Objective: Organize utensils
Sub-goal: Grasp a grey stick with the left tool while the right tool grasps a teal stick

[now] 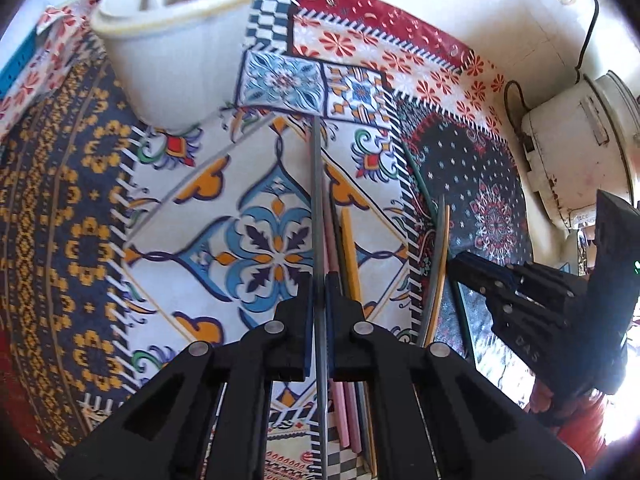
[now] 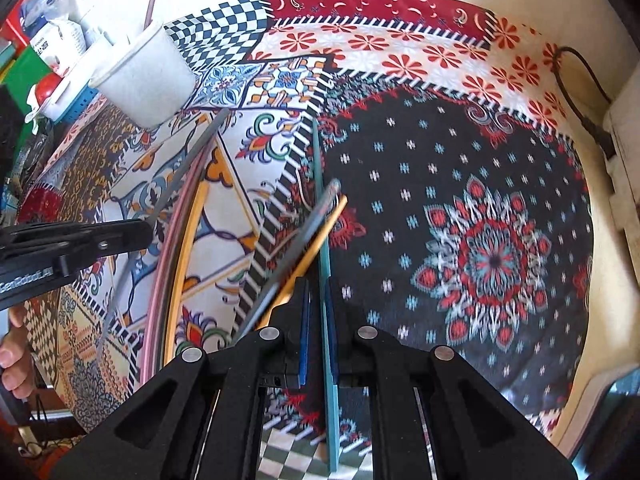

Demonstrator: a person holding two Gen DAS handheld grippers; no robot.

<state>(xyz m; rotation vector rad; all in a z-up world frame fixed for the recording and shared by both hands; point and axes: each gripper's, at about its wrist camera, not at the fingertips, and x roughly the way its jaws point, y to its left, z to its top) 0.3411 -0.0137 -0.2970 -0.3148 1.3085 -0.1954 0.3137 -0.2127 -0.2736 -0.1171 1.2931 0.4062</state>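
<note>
My left gripper [image 1: 319, 280] is shut on a thin grey chopstick [image 1: 317, 200] that points toward the white utensil holder [image 1: 172, 48] at the top left. Pink and yellow chopsticks [image 1: 349, 248] lie on the patterned cloth just beneath it. In the right wrist view my right gripper [image 2: 318, 284] is shut on a teal chopstick [image 2: 323, 220] that runs straight ahead. A grey and a yellow chopstick [image 2: 308, 240] lie crossed just left of it. The left gripper [image 2: 146, 228] shows at the left with its grey chopstick [image 2: 188, 164]. The holder [image 2: 148, 76] stands behind it.
A patchwork cloth [image 2: 460, 184] covers the table. A white appliance [image 1: 580, 148] with a black cable stands at the right edge. A blue basket [image 2: 76, 108] with packages sits behind the holder. A person's fingers [image 2: 12, 344] show at the lower left.
</note>
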